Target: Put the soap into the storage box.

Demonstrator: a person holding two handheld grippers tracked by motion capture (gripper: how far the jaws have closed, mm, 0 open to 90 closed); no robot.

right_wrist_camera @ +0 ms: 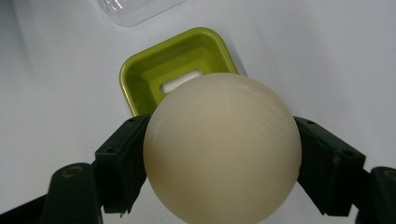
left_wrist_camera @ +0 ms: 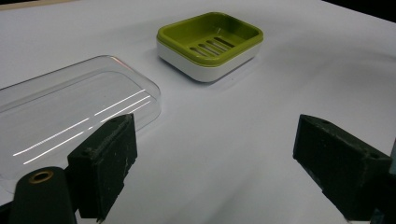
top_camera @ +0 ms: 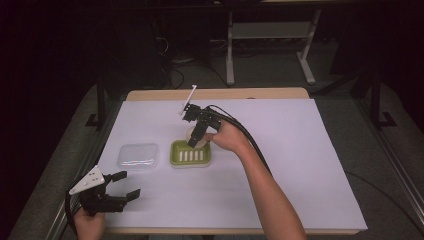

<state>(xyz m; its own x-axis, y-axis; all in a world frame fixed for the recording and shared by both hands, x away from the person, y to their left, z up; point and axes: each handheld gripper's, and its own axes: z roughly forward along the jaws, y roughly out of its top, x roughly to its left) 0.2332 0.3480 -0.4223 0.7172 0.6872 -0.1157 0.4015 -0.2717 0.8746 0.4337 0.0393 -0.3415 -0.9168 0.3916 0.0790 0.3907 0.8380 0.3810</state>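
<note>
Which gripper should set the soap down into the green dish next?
Right. The right gripper already clamps the round cream soap just above the green dish. The left gripper rests open near the table's front edge, beside the clear lid, holding nothing.

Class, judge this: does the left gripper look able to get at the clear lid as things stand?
Probably yes. The left gripper is open and holds nothing, and the clear lid lies on bare table just ahead of it. The right gripper, holding the soap, is over by the green dish.
</note>
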